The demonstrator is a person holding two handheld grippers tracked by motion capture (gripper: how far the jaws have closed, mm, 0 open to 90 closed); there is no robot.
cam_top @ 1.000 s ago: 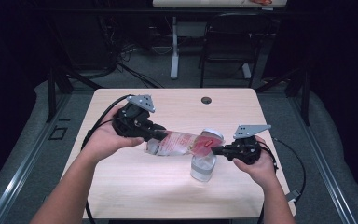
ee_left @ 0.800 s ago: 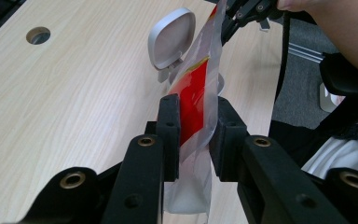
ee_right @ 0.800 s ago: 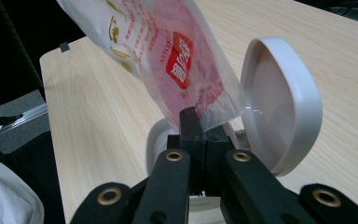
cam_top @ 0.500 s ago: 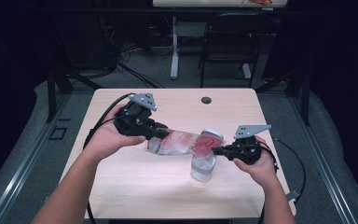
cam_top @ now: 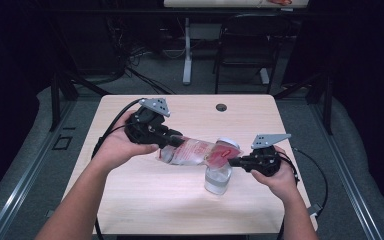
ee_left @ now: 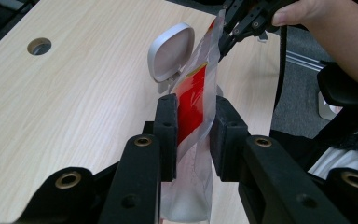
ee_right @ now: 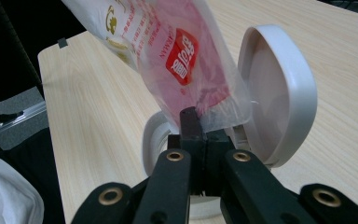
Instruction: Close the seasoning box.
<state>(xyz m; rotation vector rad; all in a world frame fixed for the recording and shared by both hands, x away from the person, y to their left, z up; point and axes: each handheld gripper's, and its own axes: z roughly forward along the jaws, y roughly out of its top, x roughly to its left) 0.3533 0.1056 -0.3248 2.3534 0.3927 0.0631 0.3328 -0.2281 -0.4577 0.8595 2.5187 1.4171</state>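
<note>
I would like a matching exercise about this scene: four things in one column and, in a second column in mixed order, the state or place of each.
Things:
1. plastic bag
2. jar lid
3. right tongs
4. round hole

States or places:
A. flipped open, standing up beside the jar mouth
B. pinched shut on one edge of the bag
C. in the table top, near the far edge
D. held tilted between both tongs, above the jar

Pairs: 1-D, 2-A, 3-B, 4-C

Table (cam_top: 130, 195) evenly lit – surroundings dark; high view soft, gripper views sharper.
</note>
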